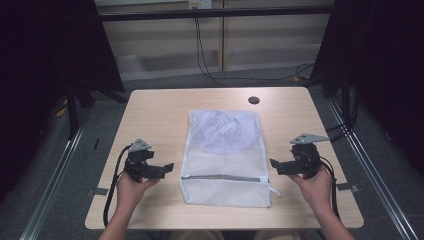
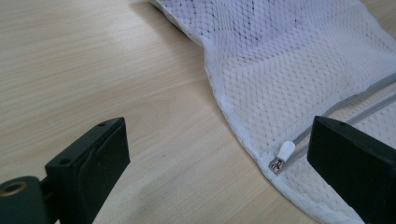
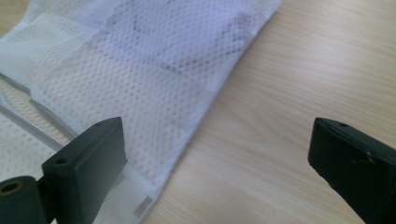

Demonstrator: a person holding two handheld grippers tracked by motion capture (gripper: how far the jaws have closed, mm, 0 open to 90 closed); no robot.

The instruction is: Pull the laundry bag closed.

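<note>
A white mesh laundry bag lies flat in the middle of the wooden table, with pale cloth showing through its far half. A grey zipper runs across its near end. My left gripper is held just left of the bag, jaws open and nothing between them. In the left gripper view the bag lies ahead and the white zipper pull rests at its near corner. My right gripper is held just right of the bag, open and holding nothing. The right gripper view shows the bag's edge by its left jaw.
A small dark round hole sits in the table near its far edge. Cables hang and trail on the floor behind the table. Dark curtains stand at both sides. Bare wood lies left and right of the bag.
</note>
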